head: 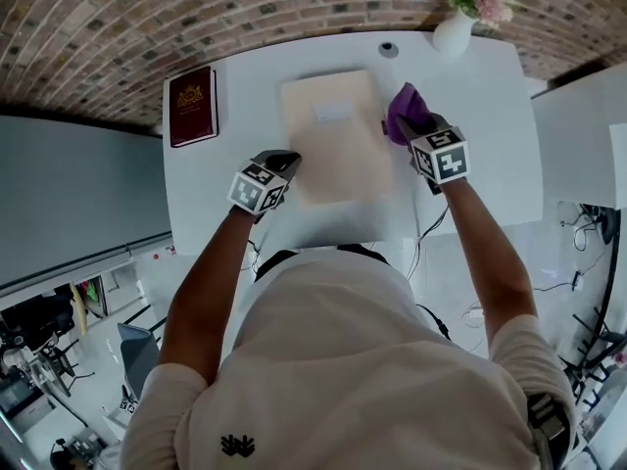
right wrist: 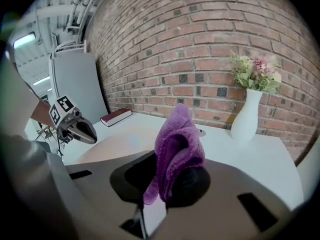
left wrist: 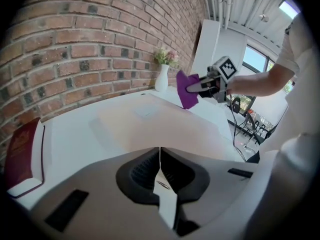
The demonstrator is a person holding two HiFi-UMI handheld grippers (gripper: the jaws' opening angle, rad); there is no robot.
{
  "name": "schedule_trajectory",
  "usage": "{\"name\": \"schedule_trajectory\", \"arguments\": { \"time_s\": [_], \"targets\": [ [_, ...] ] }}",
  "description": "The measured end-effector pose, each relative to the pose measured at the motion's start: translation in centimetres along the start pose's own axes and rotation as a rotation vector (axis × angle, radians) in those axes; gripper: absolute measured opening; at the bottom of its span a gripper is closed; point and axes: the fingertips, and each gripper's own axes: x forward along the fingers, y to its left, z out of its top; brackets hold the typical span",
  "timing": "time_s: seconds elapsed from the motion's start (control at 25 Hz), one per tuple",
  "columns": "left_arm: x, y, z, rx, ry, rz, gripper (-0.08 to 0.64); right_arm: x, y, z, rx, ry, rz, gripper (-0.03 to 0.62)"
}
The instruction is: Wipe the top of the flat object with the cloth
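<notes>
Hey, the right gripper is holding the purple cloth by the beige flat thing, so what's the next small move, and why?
Probably lower the right gripper to bring the purple cloth onto the right edge of the beige flat object. The cloth is clamped in its jaws but appears to hang above the surface; the left gripper, shut, sits at the opposite edge.

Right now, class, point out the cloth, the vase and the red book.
cloth (right wrist: pixel 177 146), right gripper view, its folded middle.
vase (right wrist: pixel 248 119), right gripper view, its white body.
red book (head: pixel 192 106), head view, its cover.
</notes>
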Motion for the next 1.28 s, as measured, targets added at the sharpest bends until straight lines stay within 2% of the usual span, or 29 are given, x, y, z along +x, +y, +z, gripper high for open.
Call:
{"name": "schedule_trajectory", "arguments": {
  "time_s": [0.16,0.28,0.56,0.68,0.84,1.0,1.16,1.28],
  "targets": [
    [-2.5,-0.6,1.5,-0.045,-0.123,-0.023,0.025,-4.2,3.4,-3.9,0.056,0.016,-0.028,0.077],
    [-5.0,-1.8,2.0,-0.049,-0.197,-0.056,0.025,-7.2,6.2,-6.2,0.087,0.026,-0.050,0.077],
    [-12.2,-4.9,-0.5,-0.062,-0.297,-0.164,0.025,-11.0,15.3,-7.8,0.080,0.002,-0.048,0.077],
    [-15.1,-6.5,-2.4,-0.055,-0.317,-0.211,0.025,-11.6,19.8,-7.8,0.095,0.003,-0.043,0.077],
    [-18.0,-8.4,-5.3,0.011,-0.292,-0.231,0.026,-12.1,25.0,-9.3,0.099,0.032,-0.043,0.077],
    [-21.4,-9.8,-7.5,0.026,-0.316,-0.256,0.025,-13.0,30.3,-10.1,0.093,0.040,-0.046,0.077],
    [-24.4,-11.5,-10.1,0.082,-0.326,-0.271,0.025,-14.3,34.8,-10.9,0.100,0.025,-0.060,0.077],
    [-26.1,-12.8,-12.0,0.095,-0.325,-0.300,0.025,-15.2,37.6,-11.4,0.119,0.004,-0.072,0.077]
  ]
}}
